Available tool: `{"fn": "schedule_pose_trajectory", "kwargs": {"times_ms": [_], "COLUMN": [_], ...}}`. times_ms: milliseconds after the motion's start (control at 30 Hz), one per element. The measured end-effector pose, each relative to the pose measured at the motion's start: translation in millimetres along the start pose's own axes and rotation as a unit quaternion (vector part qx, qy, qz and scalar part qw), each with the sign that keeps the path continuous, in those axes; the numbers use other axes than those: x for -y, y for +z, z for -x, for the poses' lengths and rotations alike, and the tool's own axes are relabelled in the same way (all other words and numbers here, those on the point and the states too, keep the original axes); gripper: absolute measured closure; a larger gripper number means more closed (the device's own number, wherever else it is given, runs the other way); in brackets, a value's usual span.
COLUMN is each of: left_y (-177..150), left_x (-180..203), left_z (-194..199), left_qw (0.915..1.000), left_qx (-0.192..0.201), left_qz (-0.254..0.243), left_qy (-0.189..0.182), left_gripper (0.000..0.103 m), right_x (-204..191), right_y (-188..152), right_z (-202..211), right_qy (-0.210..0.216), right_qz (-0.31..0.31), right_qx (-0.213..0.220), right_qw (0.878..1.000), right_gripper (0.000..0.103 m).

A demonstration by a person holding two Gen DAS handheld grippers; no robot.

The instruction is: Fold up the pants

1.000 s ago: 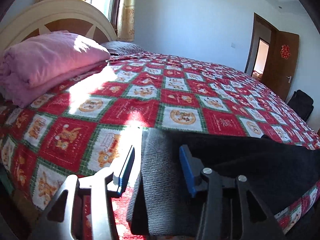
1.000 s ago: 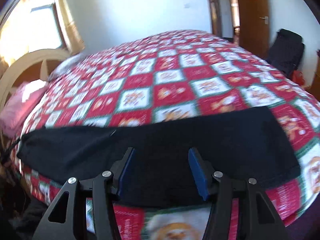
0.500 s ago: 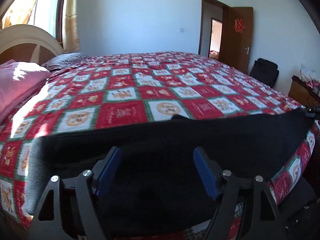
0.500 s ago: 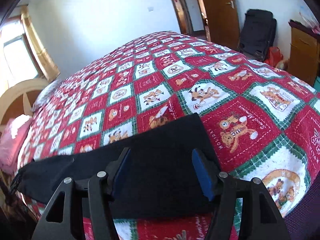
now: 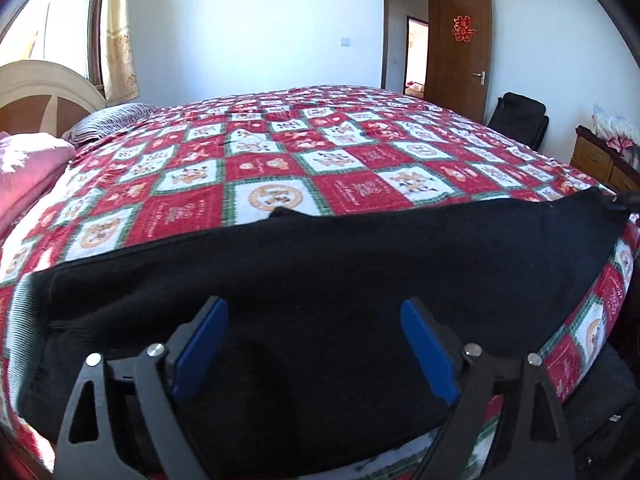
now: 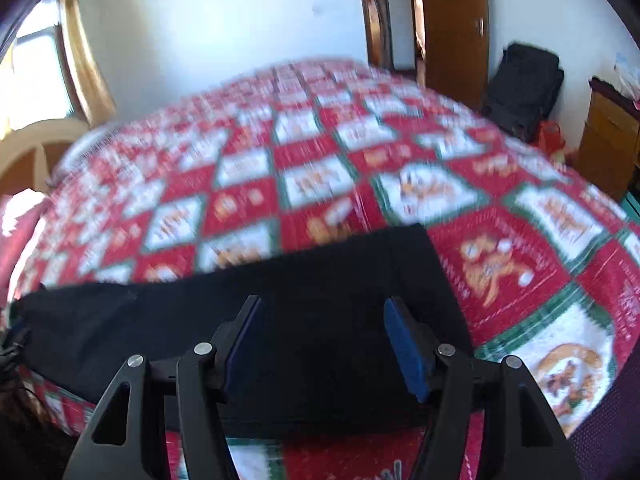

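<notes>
Both grippers' fingers (image 5: 200,344) (image 6: 404,344) hover apart over black pants (image 5: 340,272).

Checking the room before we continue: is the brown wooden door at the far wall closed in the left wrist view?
No, the brown wooden door stands swung open, with a lit doorway showing beside it.

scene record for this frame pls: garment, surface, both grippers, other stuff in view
garment: black pants, laid flat in a long strip along the near edge of the bed
surface: bed with red, white and green patchwork quilt
left gripper: jaws have just been opening; now wide, above the pants, pads not pressing on the cloth
right gripper: open, over the end of the pants, nothing gripped; view blurred
other: pink folded blanket by the headboard; open wooden door; black bag by the wall
</notes>
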State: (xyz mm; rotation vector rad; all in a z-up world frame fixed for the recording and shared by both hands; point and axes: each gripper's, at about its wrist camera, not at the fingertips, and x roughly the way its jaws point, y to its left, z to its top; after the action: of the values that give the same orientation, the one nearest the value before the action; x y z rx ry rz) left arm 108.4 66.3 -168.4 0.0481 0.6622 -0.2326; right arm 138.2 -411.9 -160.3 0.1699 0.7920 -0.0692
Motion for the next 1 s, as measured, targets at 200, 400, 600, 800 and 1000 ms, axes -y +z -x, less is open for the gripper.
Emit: {"fn": "schedule_pose_trajectory", "kwargs": {"times_ms": [200, 400, 600, 800, 1000], "left_y": [-12.0, -12.5, -15.5, -17.4, -17.7], "left_x": [9.7, 9.2, 6.6, 8.6, 8.1], "left_z": [-8.3, -4.6, -4.8, -6.9, -6.6], "left_qw": [0.9996, 0.9997, 0.9998, 0.9996, 0.9996], "left_qx": [-0.007, -0.010, -0.007, -0.003, -0.003], "left_qz": [-0.022, -0.014, -0.003, 0.001, 0.004], "left_qy": [0.016, 0.016, 0.020, 0.028, 0.028], "left_gripper": [0.005, 0.005, 0.003, 0.000, 0.000], "right_x": [25.9, 81.6, 84.7, 59.7, 51.0], "right_y": [5.4, -2.5, -25.4, -40.1, -24.2], "right_z": [26.4, 58.5, 76.7, 81.3, 55.8], "right_qy": [0.028, 0.074, 0.010, -0.010, -0.042], "right_qz": [-0.041, -0.131, -0.062, 0.042, 0.048], "right_qx": [0.041, 0.052, 0.031, 0.030, 0.031], "right_qw": [0.998, 0.987, 0.998, 0.999, 0.997], "right_gripper": [0.039, 0.039, 0.055, 0.058, 0.063]}}
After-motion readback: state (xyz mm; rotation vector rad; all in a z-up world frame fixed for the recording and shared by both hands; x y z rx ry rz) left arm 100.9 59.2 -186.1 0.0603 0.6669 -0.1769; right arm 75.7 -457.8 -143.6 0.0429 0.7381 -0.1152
